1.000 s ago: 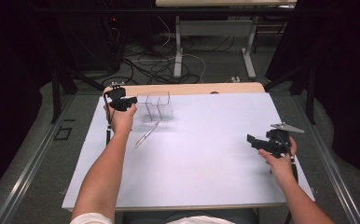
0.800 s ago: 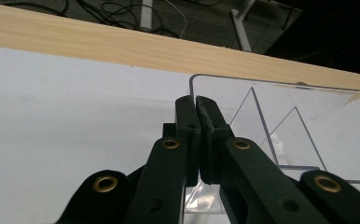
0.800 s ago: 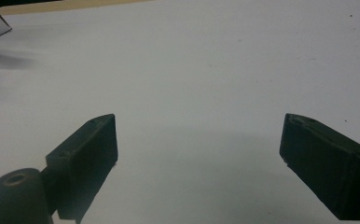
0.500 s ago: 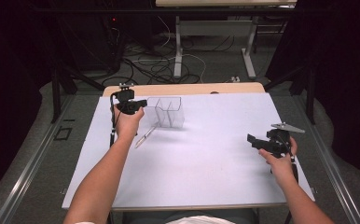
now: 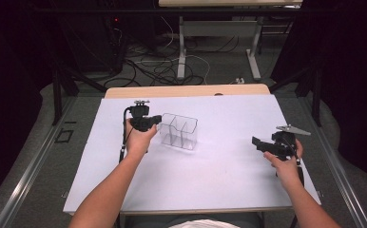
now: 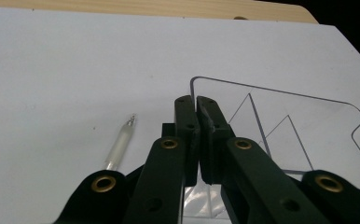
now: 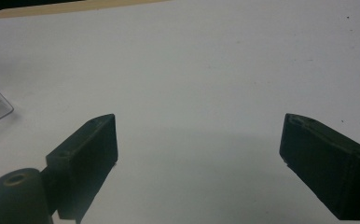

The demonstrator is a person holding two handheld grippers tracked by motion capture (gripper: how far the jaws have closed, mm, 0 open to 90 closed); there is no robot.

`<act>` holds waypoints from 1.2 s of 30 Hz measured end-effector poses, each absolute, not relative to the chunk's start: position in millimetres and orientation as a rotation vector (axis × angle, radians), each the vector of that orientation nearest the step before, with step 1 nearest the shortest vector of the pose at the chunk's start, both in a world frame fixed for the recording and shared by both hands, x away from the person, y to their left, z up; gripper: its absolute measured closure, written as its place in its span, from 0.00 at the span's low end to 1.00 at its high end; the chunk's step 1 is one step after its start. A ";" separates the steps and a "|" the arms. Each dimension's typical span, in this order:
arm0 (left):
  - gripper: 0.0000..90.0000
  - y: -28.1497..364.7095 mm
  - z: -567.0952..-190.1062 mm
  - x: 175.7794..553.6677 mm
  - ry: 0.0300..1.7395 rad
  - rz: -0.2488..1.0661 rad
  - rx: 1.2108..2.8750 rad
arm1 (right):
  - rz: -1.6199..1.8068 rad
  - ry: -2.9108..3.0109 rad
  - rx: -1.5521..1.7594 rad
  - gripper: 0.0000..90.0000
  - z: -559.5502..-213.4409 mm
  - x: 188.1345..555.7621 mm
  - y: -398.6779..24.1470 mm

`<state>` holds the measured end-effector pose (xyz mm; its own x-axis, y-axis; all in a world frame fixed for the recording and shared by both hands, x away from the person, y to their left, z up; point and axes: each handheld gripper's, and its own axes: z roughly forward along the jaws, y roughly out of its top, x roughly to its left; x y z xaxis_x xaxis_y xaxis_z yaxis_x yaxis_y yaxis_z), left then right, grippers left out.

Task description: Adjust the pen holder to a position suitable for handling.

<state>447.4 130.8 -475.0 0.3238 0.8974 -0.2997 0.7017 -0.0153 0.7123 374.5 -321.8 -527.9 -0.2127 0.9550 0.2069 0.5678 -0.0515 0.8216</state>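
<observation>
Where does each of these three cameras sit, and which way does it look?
High view: above the person's side, looking forward and down at the white table; both forearms show.
Left gripper view: rides the left gripper, its fingers shut on the clear plastic divided box.
Right gripper view: rides the right gripper, fingers apart.
All three share that box.

Left forearm runs up from the bottom edge to left of centre in the high view, hand wrapped round the left gripper [image 5: 156, 119], which points toward frame right. In the left gripper view its jaws are pressed together on a thin clear wall. Right forearm comes in at lower right; right gripper [image 5: 256, 142] sits at right-middle, pointing toward frame left. In the right gripper view its jaws stand wide apart, nothing between them.
</observation>
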 end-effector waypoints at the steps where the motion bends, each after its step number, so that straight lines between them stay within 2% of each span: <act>1: 0.99 128.7 -474.7 445.0 1.426 0.312 1.780 | 1.180 1.793 1.613 0.12 -527.9 374.5 -321.8; 11: 0.98 137.7 -479.8 429.7 1.411 0.225 1.728 | 1.177 1.797 1.611 0.13 -528.3 374.5 -322.0; 15: 0.90 138.8 -482.3 423.7 1.375 0.232 1.719 | 1.178 1.799 1.610 0.13 -528.2 374.4 -321.2; 36: 0.88 128.1 -482.5 394.0 1.302 0.086 1.792 | 1.179 1.797 1.611 0.14 -527.9 374.6 -320.9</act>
